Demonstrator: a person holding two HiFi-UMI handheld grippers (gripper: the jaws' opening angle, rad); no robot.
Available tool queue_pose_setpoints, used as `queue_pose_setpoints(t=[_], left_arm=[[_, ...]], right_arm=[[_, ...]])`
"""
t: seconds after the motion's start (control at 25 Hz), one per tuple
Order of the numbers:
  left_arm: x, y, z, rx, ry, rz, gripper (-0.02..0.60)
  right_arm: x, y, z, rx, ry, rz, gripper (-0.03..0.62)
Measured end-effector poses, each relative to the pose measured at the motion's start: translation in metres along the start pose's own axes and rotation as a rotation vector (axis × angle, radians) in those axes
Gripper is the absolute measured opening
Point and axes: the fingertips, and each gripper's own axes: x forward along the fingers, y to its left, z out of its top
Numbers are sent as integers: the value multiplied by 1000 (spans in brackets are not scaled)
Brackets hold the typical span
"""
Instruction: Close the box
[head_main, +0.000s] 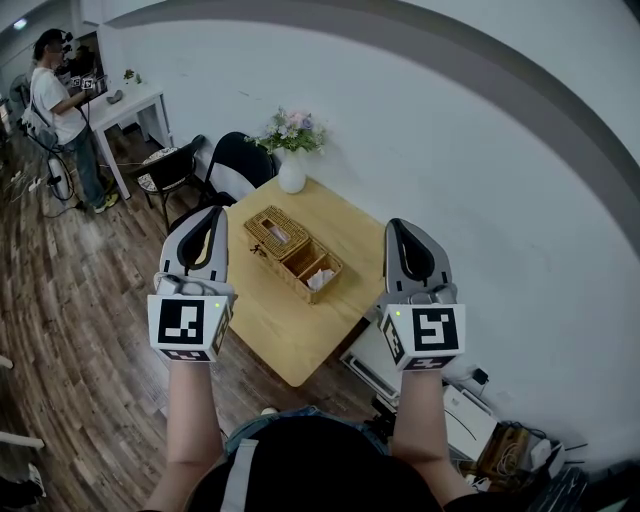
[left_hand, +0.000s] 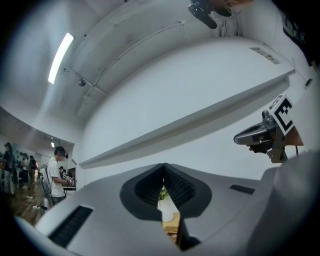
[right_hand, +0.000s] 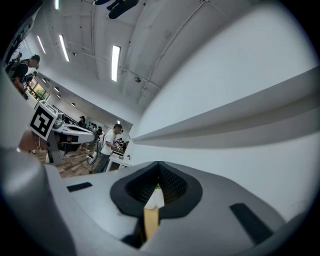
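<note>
A woven wicker box (head_main: 292, 254) stands on the small wooden table (head_main: 290, 340). Its far half is covered by a woven lid, and its near compartments are uncovered, with white paper inside. My left gripper (head_main: 212, 216) is held up in the air near the table's left edge, shut and empty. My right gripper (head_main: 401, 226) hangs level with it at the table's right edge, also shut and empty. Both are apart from the box. In the left gripper view the shut jaws leave a slit that shows a strip of the box (left_hand: 172, 231).
A white vase of flowers (head_main: 291, 170) stands at the table's far corner, with a black chair (head_main: 238, 160) behind it. A person (head_main: 62, 112) stands by a white table (head_main: 128, 102) at far left. White devices and cables (head_main: 470, 410) lie on the floor at right.
</note>
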Motion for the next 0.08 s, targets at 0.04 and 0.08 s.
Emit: queue_pose_setpoints(t=[0.04, 0.08], left_arm=[[0, 1, 0, 0, -1, 1, 12], [-1, 1, 0, -1, -1, 2, 12]], right_arm=[[0, 0, 0, 1, 0, -1, 14], [0, 1, 0, 2, 0, -2, 14]])
